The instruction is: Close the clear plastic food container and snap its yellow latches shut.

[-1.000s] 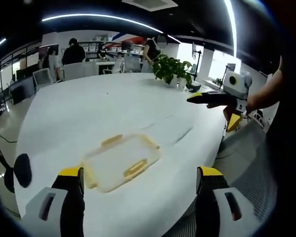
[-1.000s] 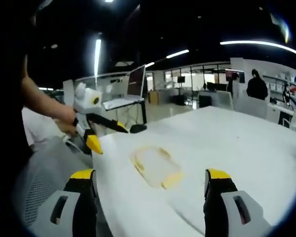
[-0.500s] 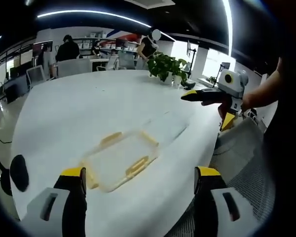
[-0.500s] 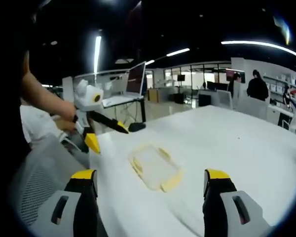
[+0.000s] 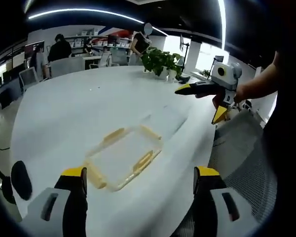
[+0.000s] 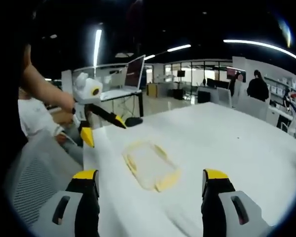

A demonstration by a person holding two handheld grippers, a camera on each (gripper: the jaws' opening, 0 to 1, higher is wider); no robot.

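A clear plastic food container [image 5: 123, 157] with yellow latches lies flat on the white table [image 5: 89, 103], ahead of my left gripper [image 5: 138, 180], whose jaws stand wide apart with nothing between them. The right gripper view has the same container [image 6: 149, 164] ahead of my right gripper [image 6: 149, 182], also open and bare. The right gripper [image 5: 204, 96], held in a hand, comes in at the left gripper view's right, jaws apart above the table edge. The left gripper [image 6: 96, 121] comes in at the right gripper view's left, open too.
A potted plant [image 5: 160, 61] stands at the table's far side. A mesh office chair [image 5: 241, 148] sits by the near table edge. People and desks fill the background. A laptop [image 6: 130, 84] stands on a stand beyond the table.
Both views have shifted slightly with the hands. The container looks a little closer and more centred between my left jaws. Both grippers stay open.
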